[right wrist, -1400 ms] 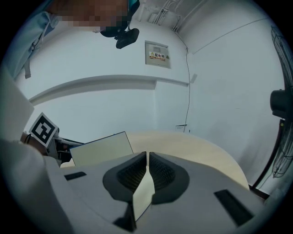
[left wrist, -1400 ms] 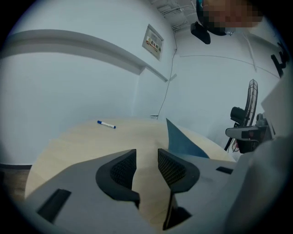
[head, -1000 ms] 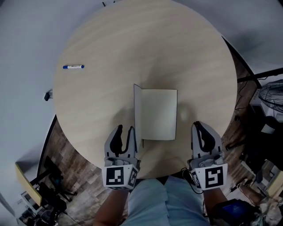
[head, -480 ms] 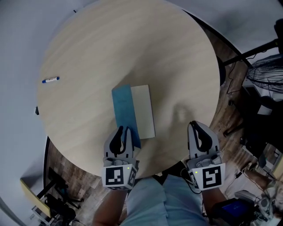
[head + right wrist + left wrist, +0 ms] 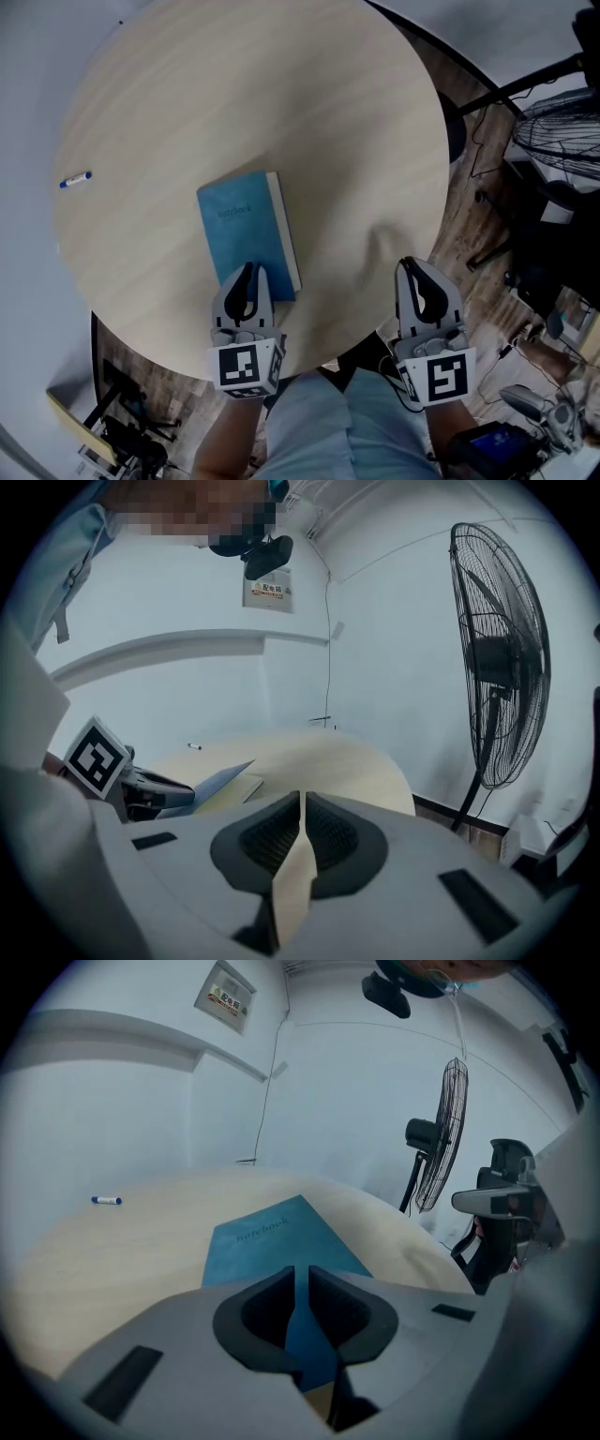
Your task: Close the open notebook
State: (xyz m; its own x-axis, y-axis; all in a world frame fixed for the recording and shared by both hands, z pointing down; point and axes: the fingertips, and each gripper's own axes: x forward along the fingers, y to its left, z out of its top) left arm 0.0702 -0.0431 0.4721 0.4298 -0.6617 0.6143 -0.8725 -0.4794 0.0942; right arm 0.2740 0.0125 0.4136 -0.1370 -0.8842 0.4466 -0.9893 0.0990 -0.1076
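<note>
Left to right on my one round table (image 5: 281, 94): one pen (image 5: 75, 179) by the left rim, one blue notebook (image 5: 246, 239) lying cover-up near the front edge, my left gripper (image 5: 247, 272) over its near end, jaws closing on nothing, and my right gripper (image 5: 418, 274) clenched empty at the right rim. Risk, as I judge it: pulling the left gripper back carelessly could catch the cover's edge and flip it open, or drag the notebook off the front. Count: two grippers, one notebook, one pen
</note>
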